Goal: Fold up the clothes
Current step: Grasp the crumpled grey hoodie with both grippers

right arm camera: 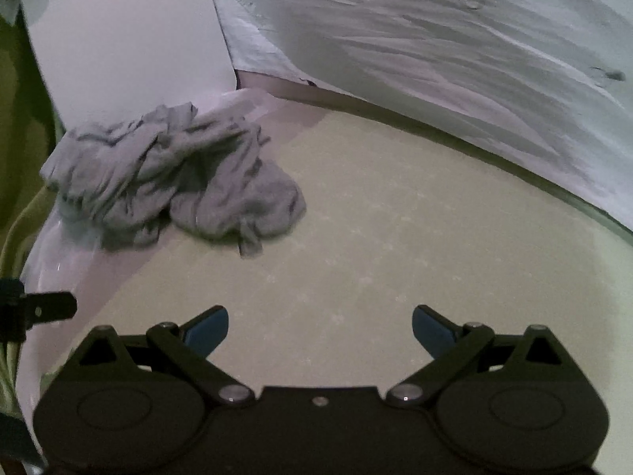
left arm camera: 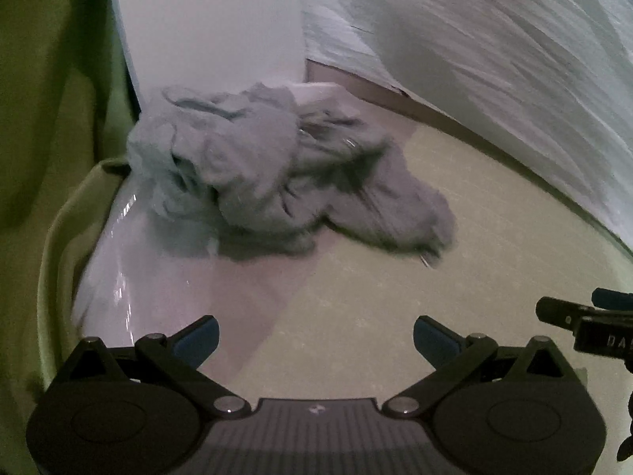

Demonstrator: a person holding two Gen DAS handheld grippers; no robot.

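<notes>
- Left wrist view: left claw [left arm camera: 315, 336] spread wide, blue pads apart, nothing held.
- Crumpled grey fabric garment [left arm camera: 273, 182] lies heaped at the far left edge of the pale speckled worktop [left arm camera: 435, 277], partly on a glossy white sheet [left arm camera: 130, 277], against a white upright panel [left arm camera: 205, 19].
- Right wrist view: right claw [right arm camera: 320, 330] equally wide, empty. Garment [right arm camera: 178, 178] sits ahead and well to its left.
- Key relation: heap lies ahead, slightly left of the left claw; judged the nearer arm. One lobe trails rightward toward the worktop centre; no clear long axis.
- Hard to read: garment type, hems and sleeves buried in folds; both views blurred. Green cloth [left arm camera: 47, 118] at left, cut off.
</notes>
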